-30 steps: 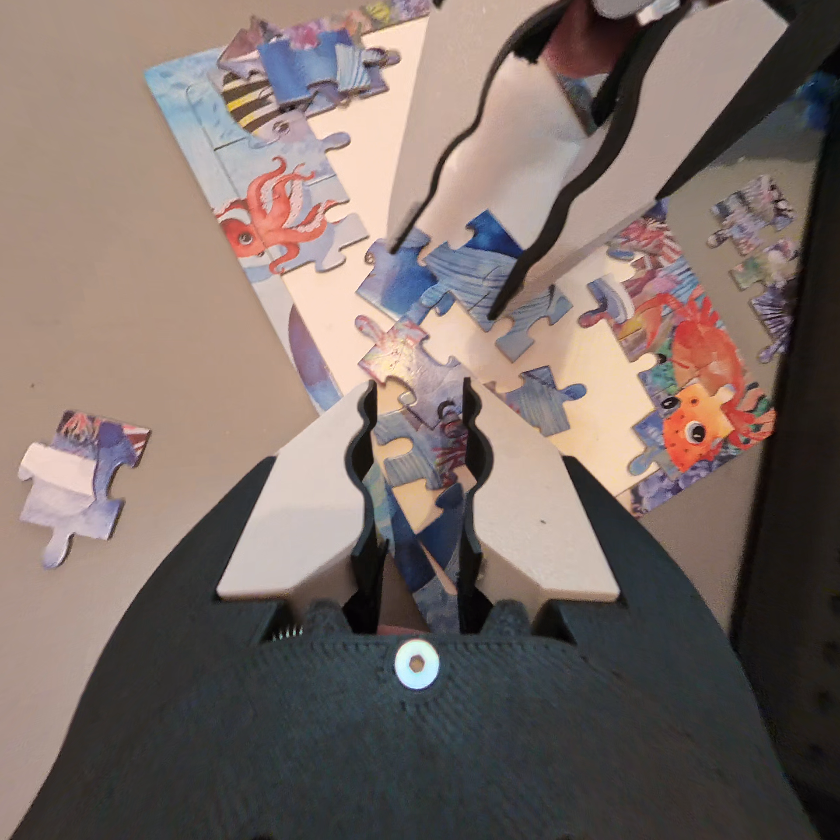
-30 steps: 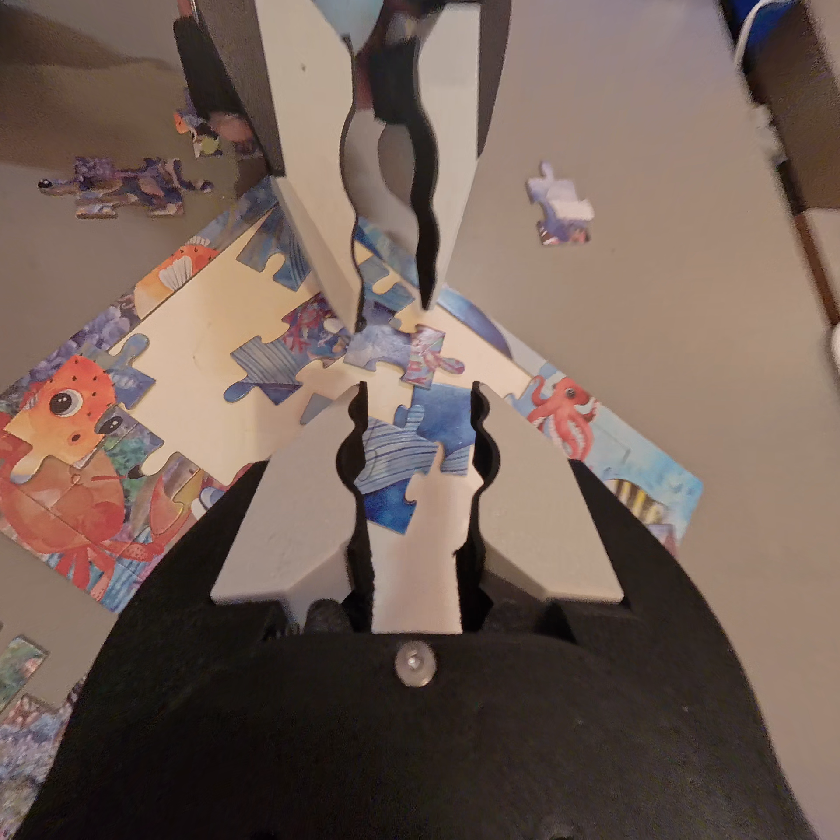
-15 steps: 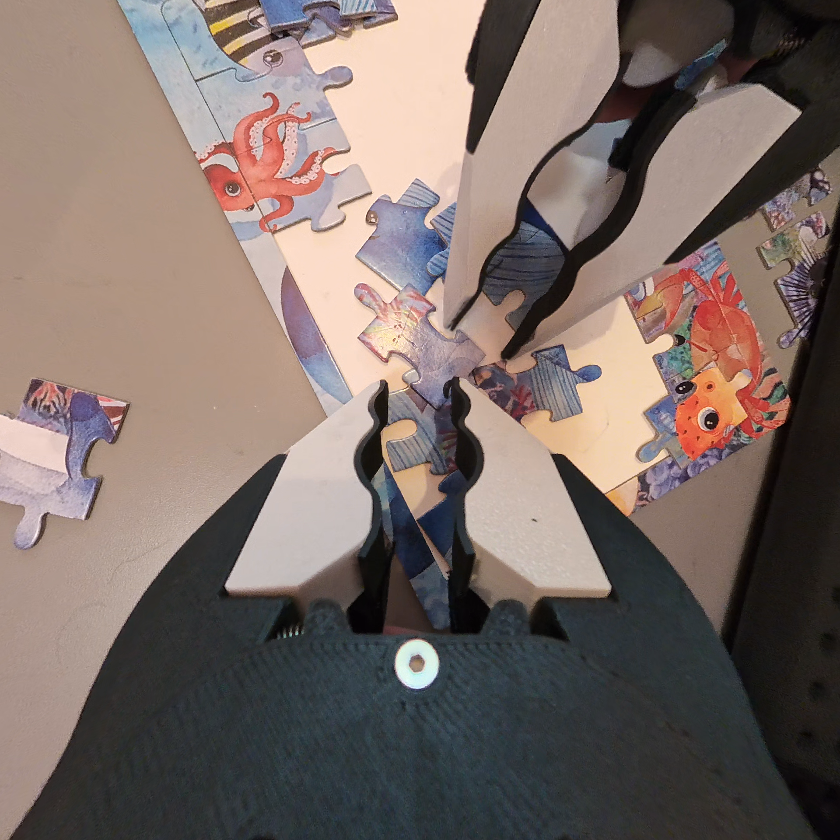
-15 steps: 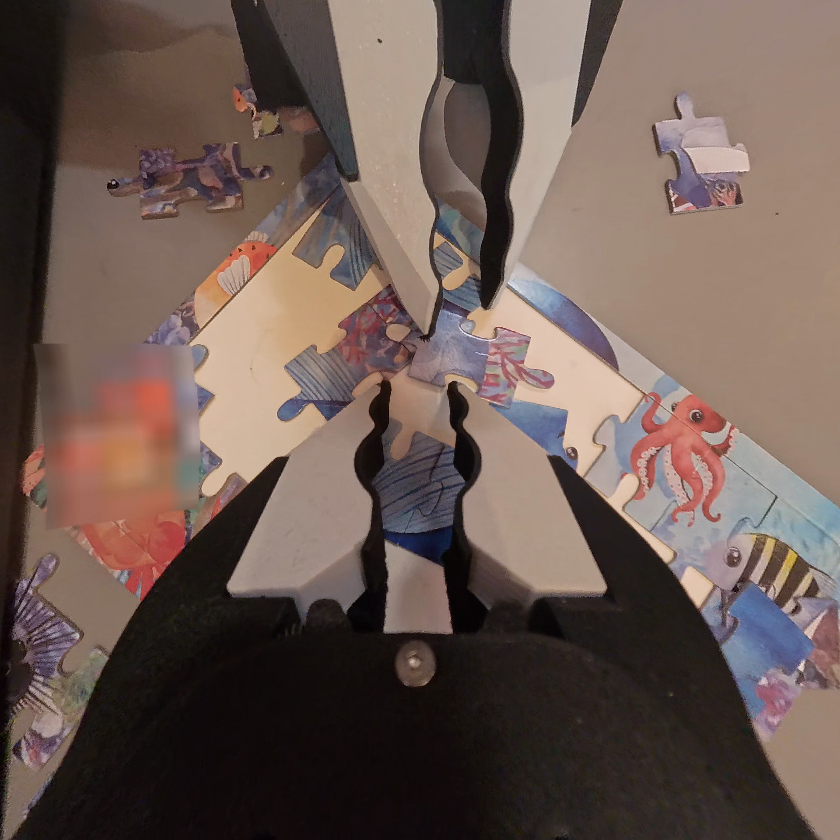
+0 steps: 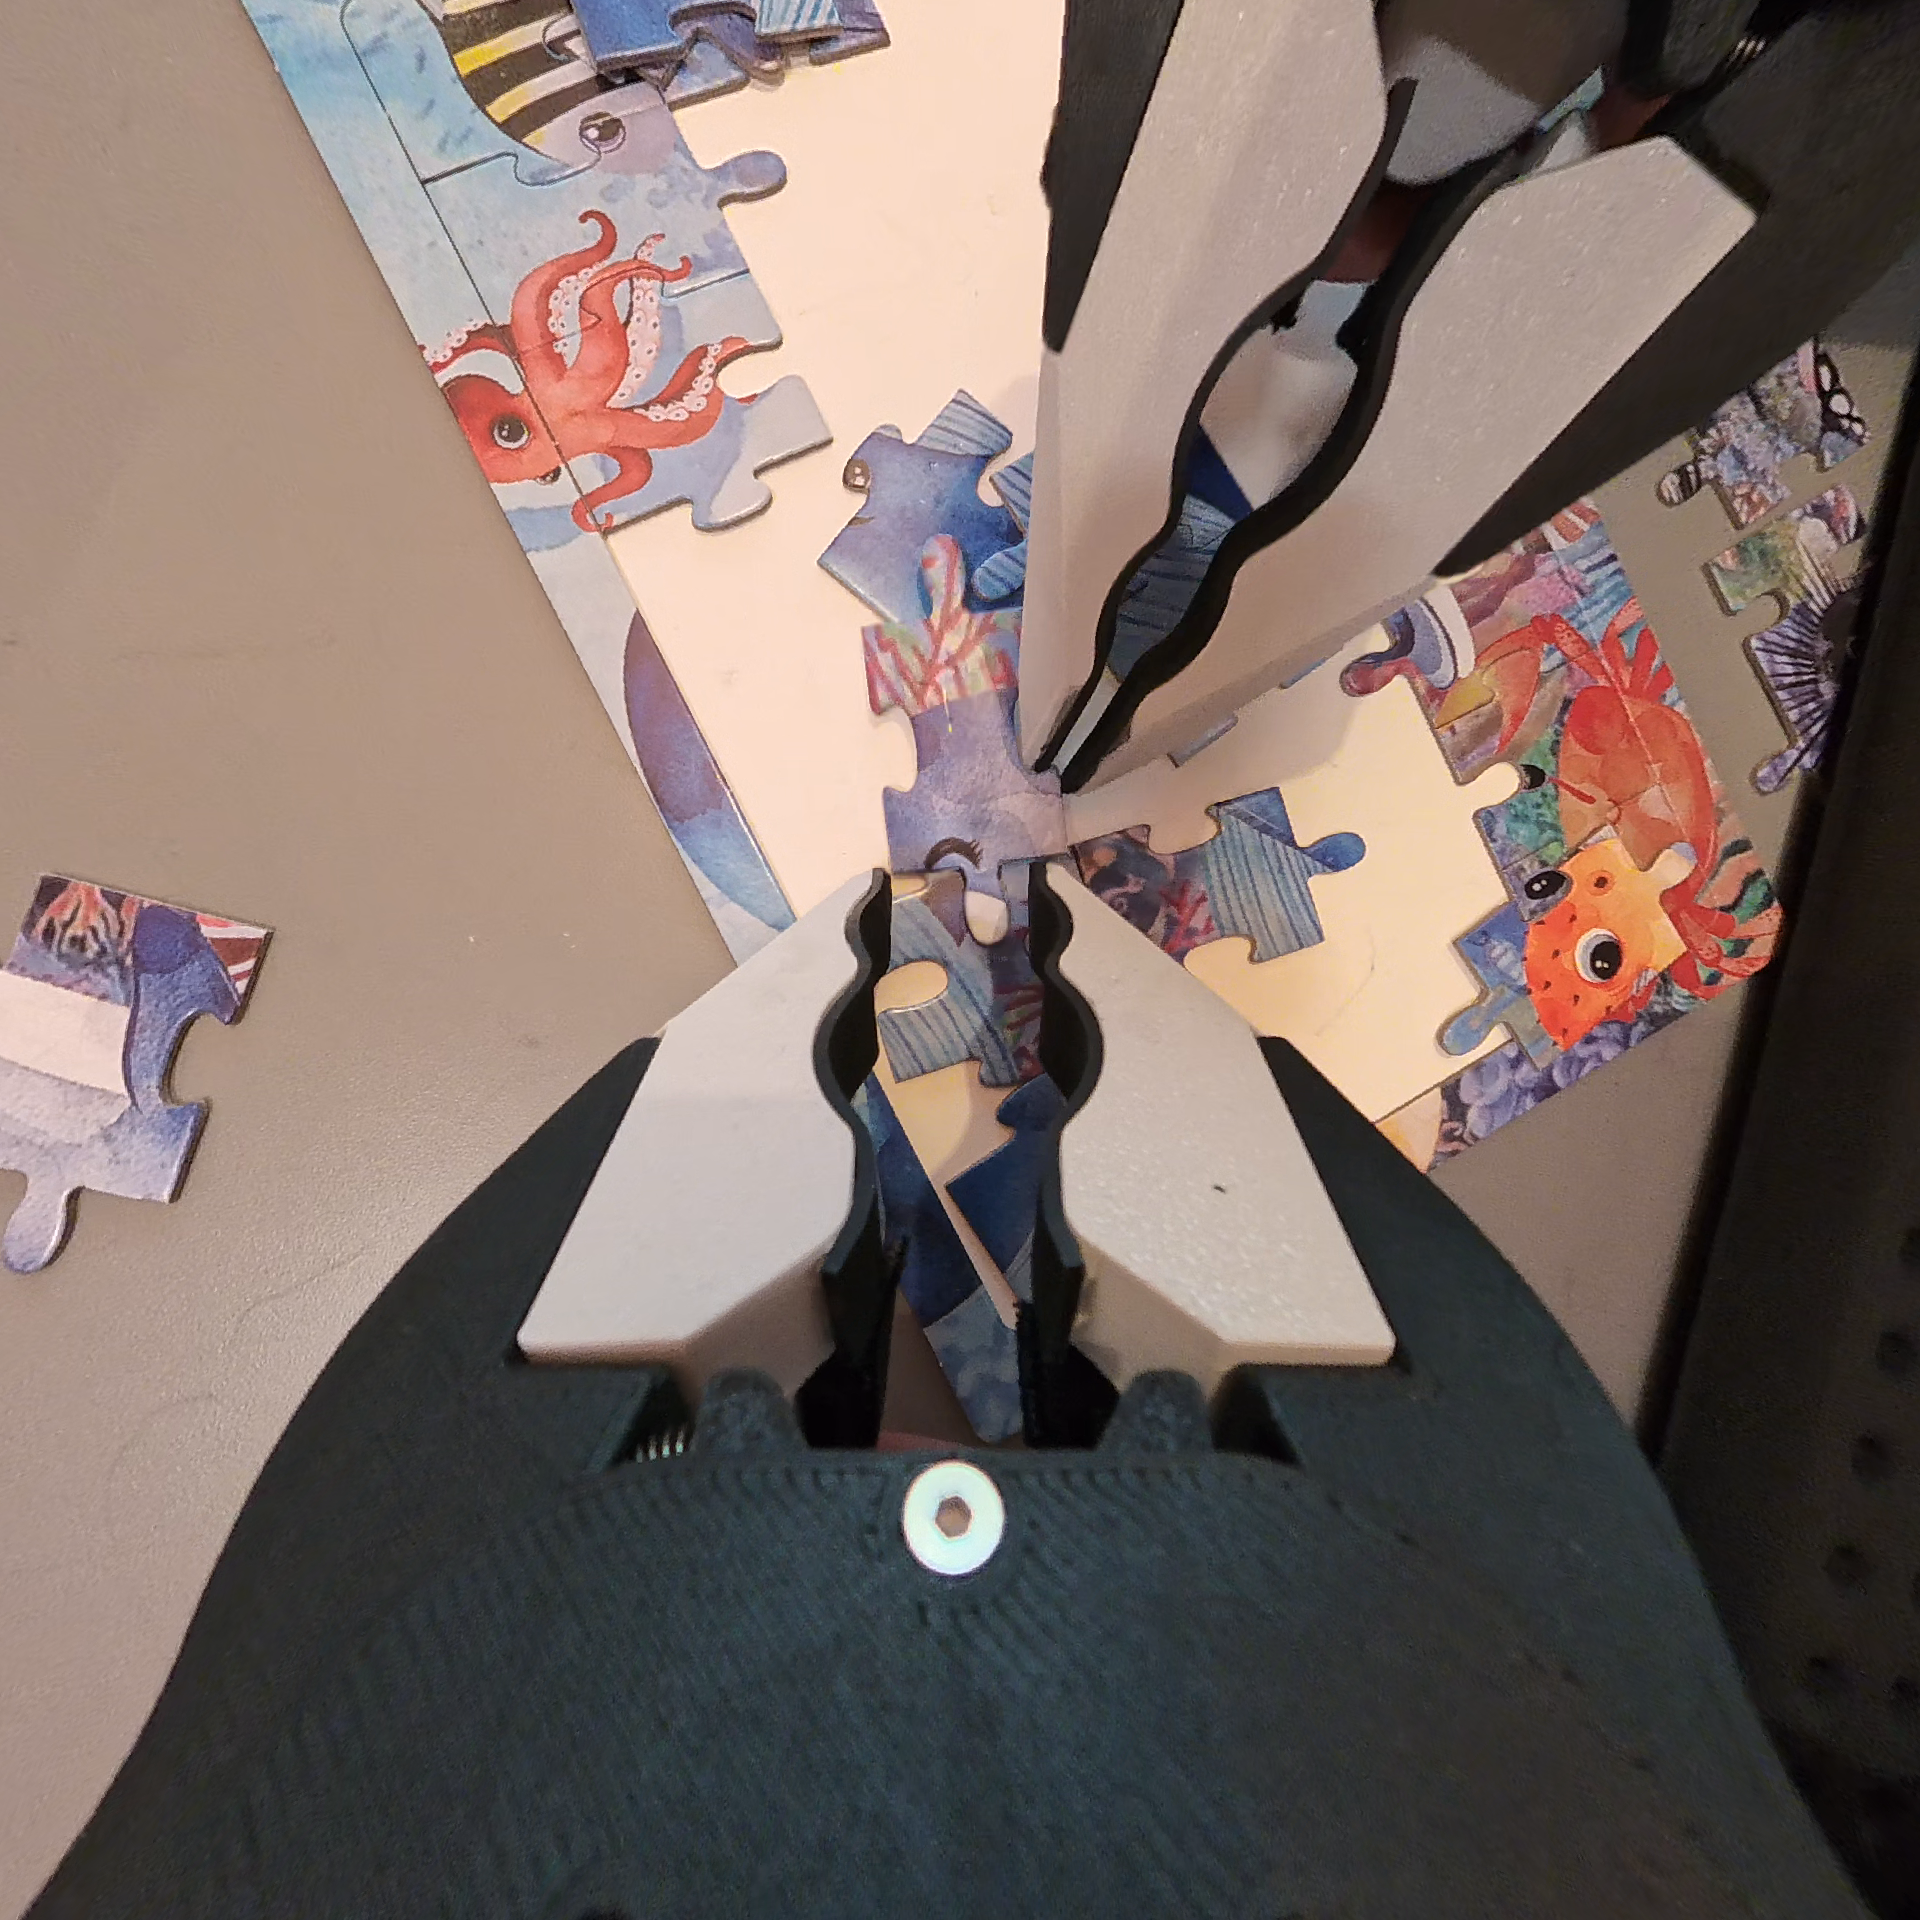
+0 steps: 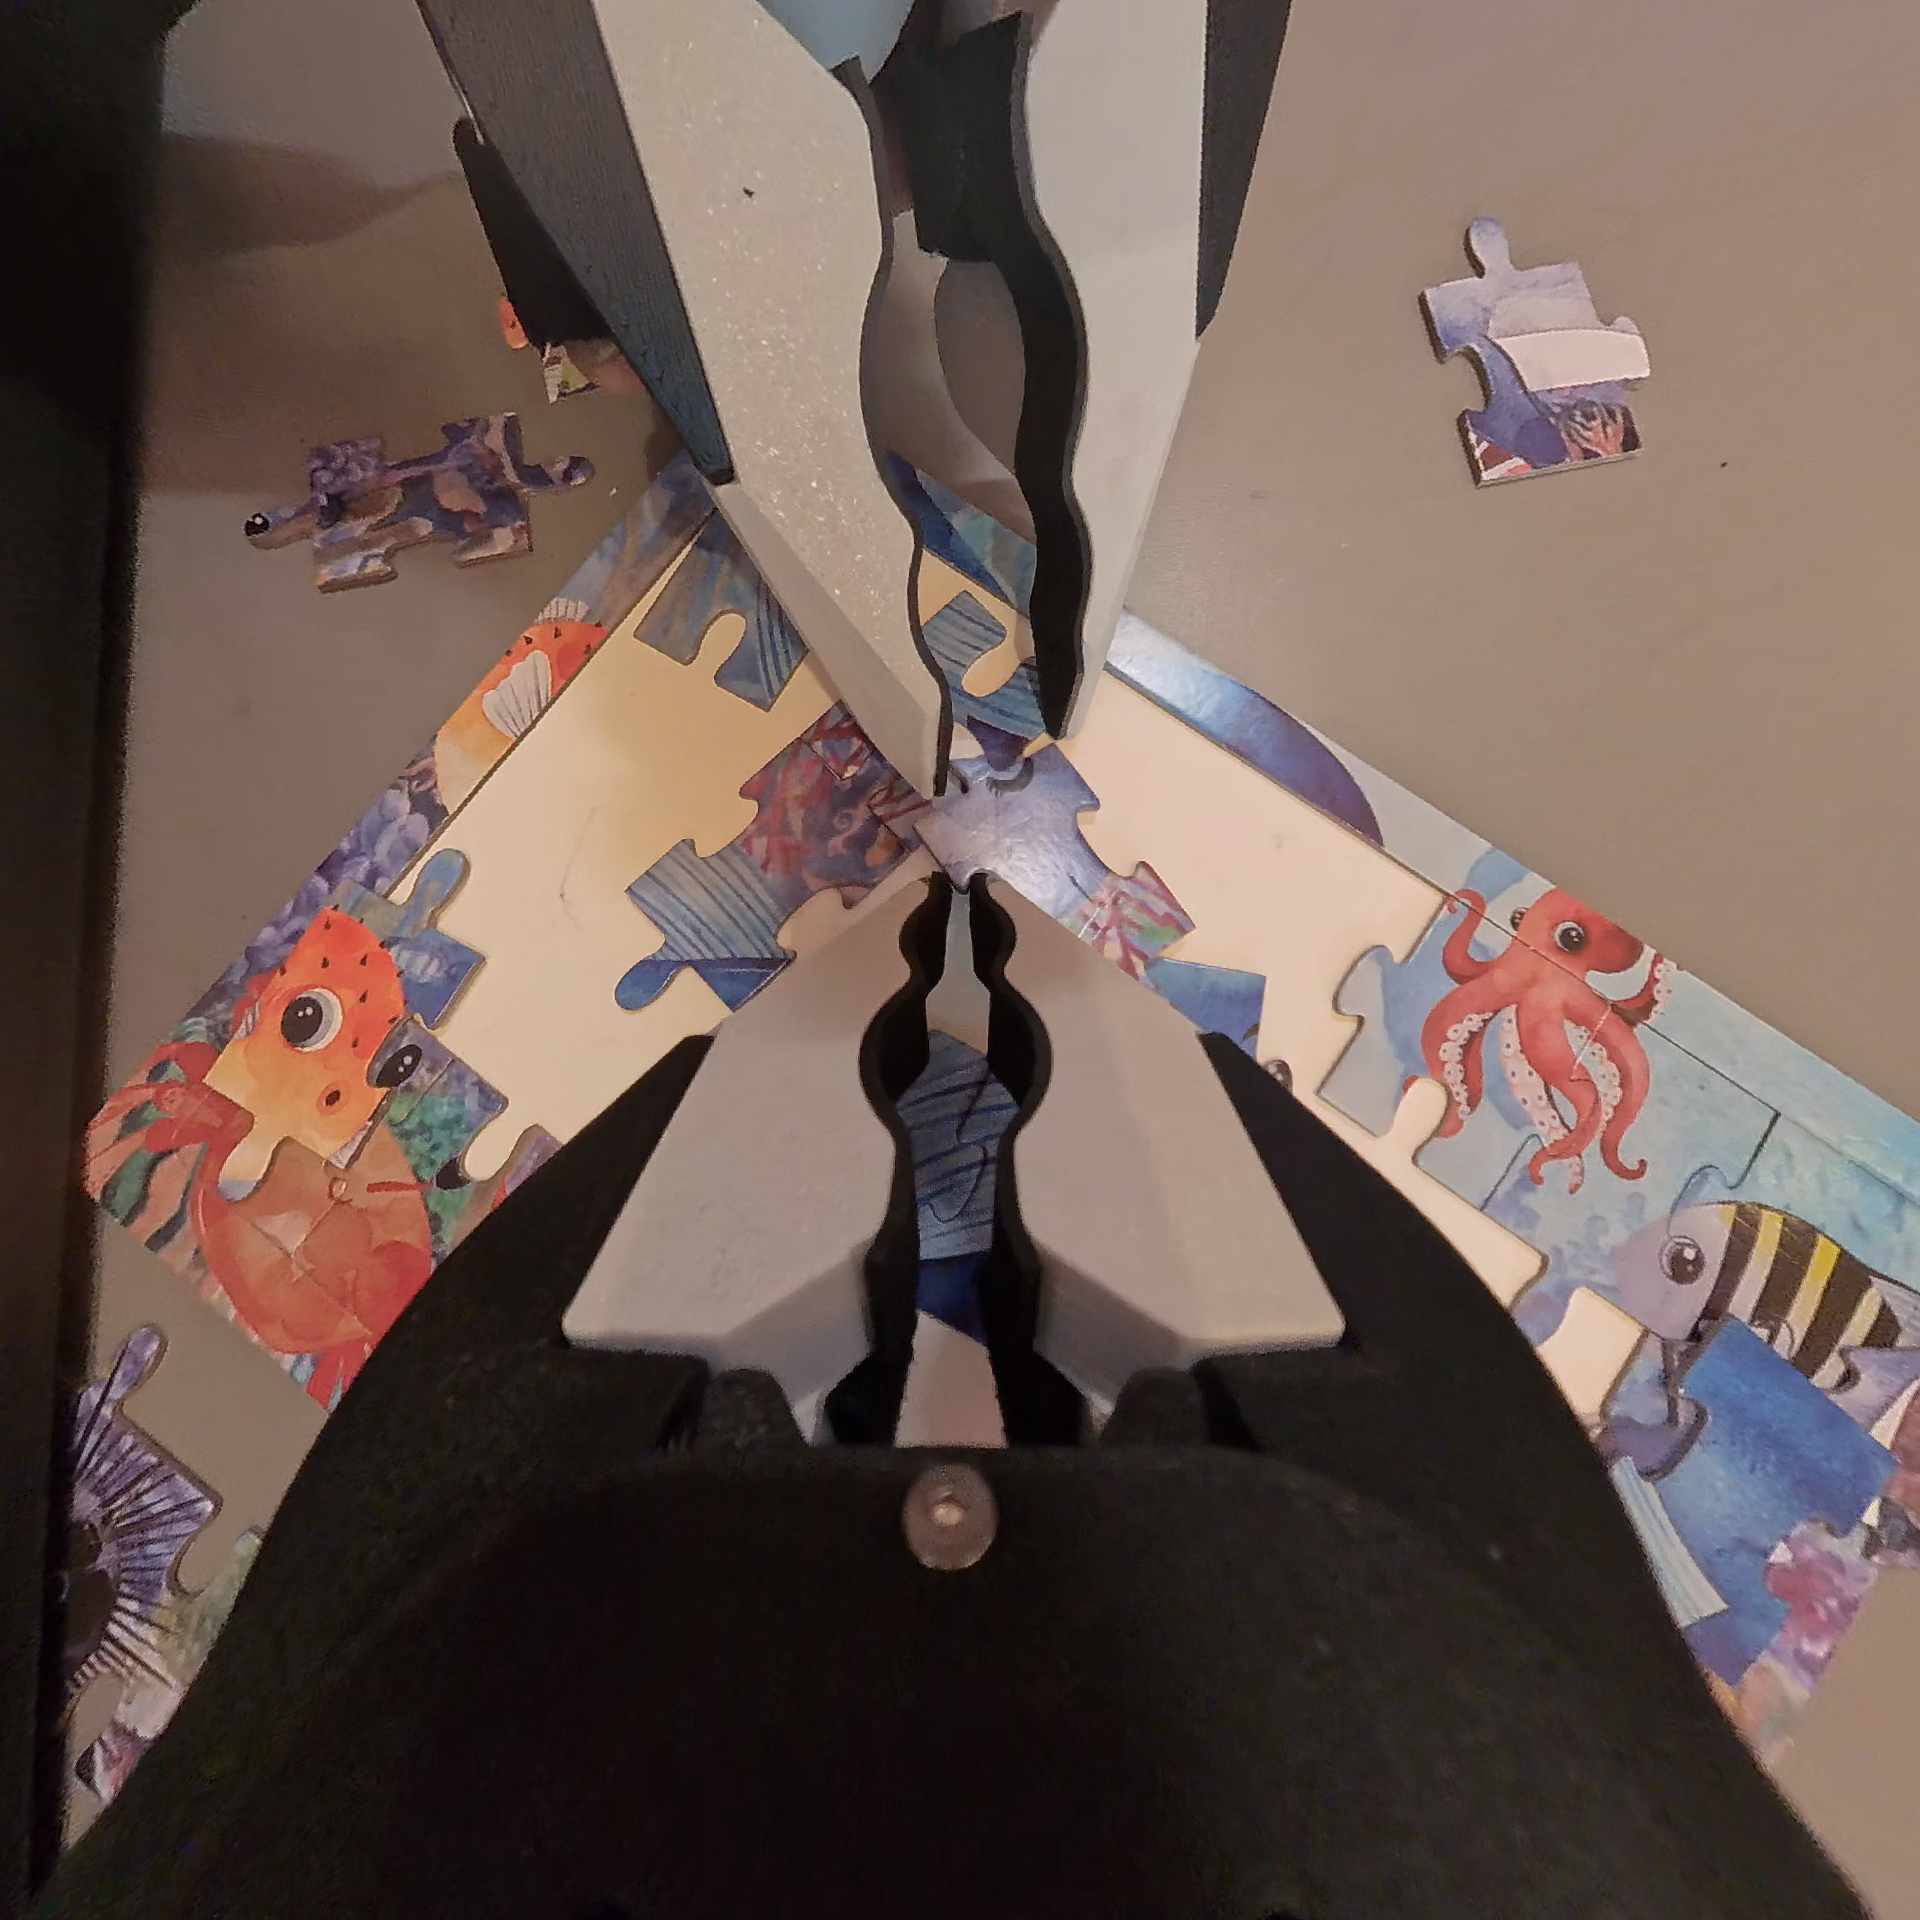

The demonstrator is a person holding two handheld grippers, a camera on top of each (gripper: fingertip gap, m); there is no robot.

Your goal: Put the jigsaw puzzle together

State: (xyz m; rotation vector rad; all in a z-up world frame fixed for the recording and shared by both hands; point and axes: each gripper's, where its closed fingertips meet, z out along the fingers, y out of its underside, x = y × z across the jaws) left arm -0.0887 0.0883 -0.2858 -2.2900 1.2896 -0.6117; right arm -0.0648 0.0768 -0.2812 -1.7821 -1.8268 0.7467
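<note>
While your left gripper (image 5: 956, 883) stands part-open and your right gripper (image 6: 961, 883) nearly shut, both tips on the loose blue coral-printed cardboard piece (image 6: 1023, 826), only the tray's (image 5: 914, 260) octopus and crab corners are filled, centre and strays remaining.

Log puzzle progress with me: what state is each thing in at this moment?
left tool, open narrowly, tips at the purple piece
right tool, shut, tips at that piece's corner
purple piece, loose on the board, not fitted
board, partly filled, middle bare
octopus pieces, fitted at the edge
crab pieces, fitted in a corner
white-striped piece, loose on the table
</note>
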